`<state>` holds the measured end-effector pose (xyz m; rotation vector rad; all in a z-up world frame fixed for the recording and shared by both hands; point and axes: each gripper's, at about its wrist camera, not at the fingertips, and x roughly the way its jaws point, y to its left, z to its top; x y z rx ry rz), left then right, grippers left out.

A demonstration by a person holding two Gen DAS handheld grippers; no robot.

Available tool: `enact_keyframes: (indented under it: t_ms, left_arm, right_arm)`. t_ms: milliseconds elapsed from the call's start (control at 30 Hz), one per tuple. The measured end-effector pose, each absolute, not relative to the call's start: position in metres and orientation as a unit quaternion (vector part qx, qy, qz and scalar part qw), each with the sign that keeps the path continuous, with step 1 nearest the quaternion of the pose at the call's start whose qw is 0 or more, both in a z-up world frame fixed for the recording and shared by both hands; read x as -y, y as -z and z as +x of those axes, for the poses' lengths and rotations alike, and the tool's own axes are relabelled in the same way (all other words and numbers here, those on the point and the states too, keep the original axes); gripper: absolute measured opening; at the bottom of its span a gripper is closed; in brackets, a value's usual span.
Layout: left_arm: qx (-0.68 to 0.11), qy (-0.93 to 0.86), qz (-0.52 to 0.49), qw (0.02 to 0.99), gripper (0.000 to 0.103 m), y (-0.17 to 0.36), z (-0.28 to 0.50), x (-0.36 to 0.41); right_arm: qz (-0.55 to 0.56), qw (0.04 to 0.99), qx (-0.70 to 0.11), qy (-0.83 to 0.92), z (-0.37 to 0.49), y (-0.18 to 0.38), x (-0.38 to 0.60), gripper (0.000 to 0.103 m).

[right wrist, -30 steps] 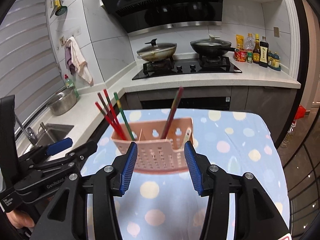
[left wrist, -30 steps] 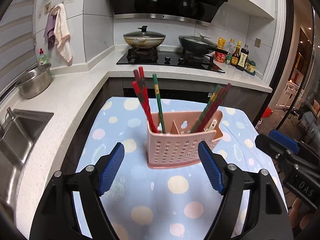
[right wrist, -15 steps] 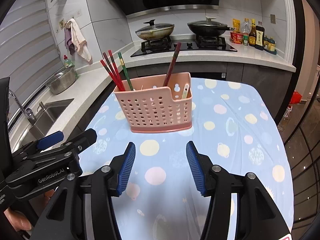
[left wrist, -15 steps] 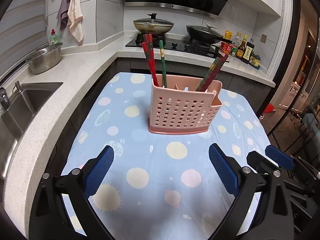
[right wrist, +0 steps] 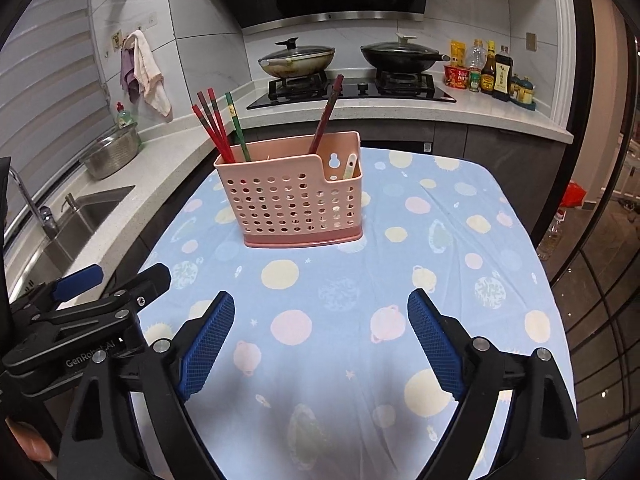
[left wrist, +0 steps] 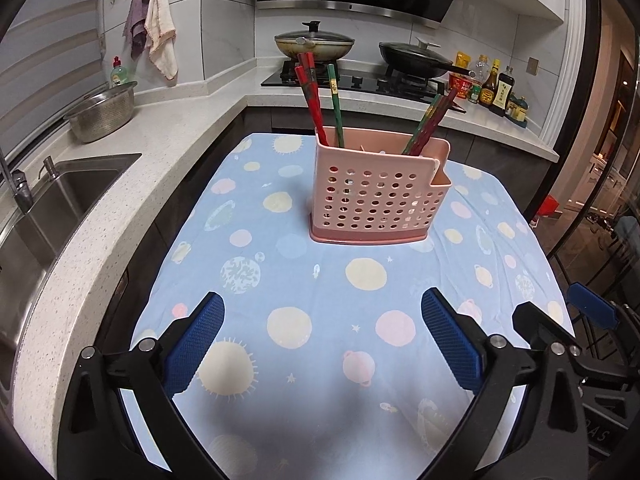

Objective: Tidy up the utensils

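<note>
A pink perforated utensil holder [left wrist: 376, 196] stands upright on the blue spotted tablecloth [left wrist: 320, 320]; it also shows in the right wrist view [right wrist: 292, 200]. Red and green chopsticks [left wrist: 316, 100] lean in its left compartment, and more chopsticks [left wrist: 428, 120] lean in its right one. A pale spoon [right wrist: 349, 166] sits in the small side pocket. My left gripper [left wrist: 322, 332] is open and empty, well back from the holder. My right gripper [right wrist: 320, 328] is open and empty, also well back. The left gripper shows at the left of the right wrist view [right wrist: 76, 308].
A white counter [left wrist: 120, 184] with a steel sink [left wrist: 52, 208] and a metal colander [left wrist: 102, 114] runs along the left. A stove with two lidded pans [left wrist: 316, 42] and sauce bottles [left wrist: 496, 88] are behind the table. The table's right edge [right wrist: 532, 240] drops to the floor.
Both grippers have pulled back from the holder toward the near side of the table. The right gripper's jaws have opened wider. The holder and chopsticks have stayed in place.
</note>
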<state>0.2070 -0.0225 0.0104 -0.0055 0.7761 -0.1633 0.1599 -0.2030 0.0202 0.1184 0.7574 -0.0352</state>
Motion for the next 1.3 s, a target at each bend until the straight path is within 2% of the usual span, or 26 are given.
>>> enact_keyframes:
  t_ms: [100, 133, 1300]
  left_arm:
    - [-0.378, 0.076, 0.001, 0.923, 0.095, -0.009, 0.205, 0.022]
    - [-0.379, 0.073, 0.001, 0.923, 0.095, -0.008, 0.205, 0.021]
    - [-0.377, 0.048, 0.015, 0.925, 0.095, -0.003, 0.197, 0.019]
  right_arm:
    - [0.047, 0.928, -0.368, 0.019, 0.159, -0.019, 0.201, 0.088]
    - [0.044, 0.928, -0.369, 0.02, 0.158, -0.019, 0.201, 0.098]
    - [0.054, 0.925, -0.375, 0.041, 0.153, -0.004, 0.212, 0.096]
